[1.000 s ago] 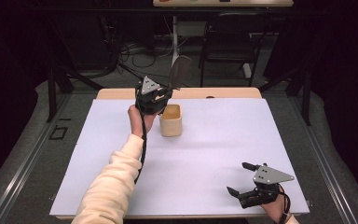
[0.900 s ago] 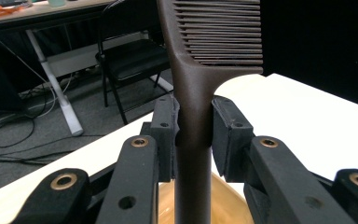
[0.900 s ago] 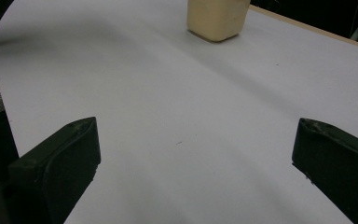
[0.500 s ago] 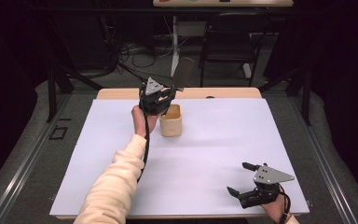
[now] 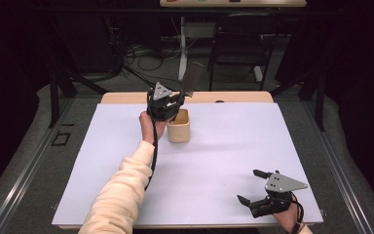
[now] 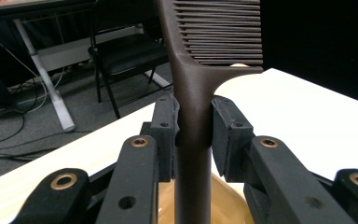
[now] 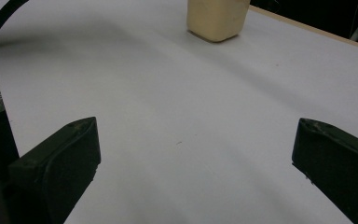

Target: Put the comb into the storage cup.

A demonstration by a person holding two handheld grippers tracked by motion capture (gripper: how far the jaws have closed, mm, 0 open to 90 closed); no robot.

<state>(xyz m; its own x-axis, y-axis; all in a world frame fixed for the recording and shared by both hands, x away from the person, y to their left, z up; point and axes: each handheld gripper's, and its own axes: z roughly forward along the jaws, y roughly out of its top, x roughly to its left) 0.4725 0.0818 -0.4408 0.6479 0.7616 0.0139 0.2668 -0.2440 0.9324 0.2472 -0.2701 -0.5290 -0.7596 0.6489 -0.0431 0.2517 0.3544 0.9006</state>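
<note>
The left gripper (image 5: 173, 100) is clenched on a dark brown comb (image 6: 200, 79). In the left gripper view its two black jaws press the comb's handle from both sides, just below the point where the handle widens into the toothed head. The handle runs straight down between the jaws, and the teeth lie in a row at the top of that view, pointing to the right there. In the high view the comb (image 5: 192, 80) stands up from the gripper and leans a little to the right, its head above the far edge of the table. The person's left hand (image 5: 152, 126) holds this gripper raised over the far middle of the table, with the cream sleeve (image 5: 121, 190) coming in from the near edge and the black cable hanging down along the forearm.

Just right of the hand, and below the gripper, a small tan cup (image 5: 178, 126) stands upright on the white sheet (image 5: 224, 146) that covers the table. Its pale rim shows under the comb handle in the left gripper view.

The right gripper (image 5: 256, 190) rests low at the near right corner of the sheet, well apart from the cup. Its jaws are spread wide and grip nothing; in the right gripper view bare white sheet lies between them, with the cup (image 7: 218, 17) far off at the top.
</note>
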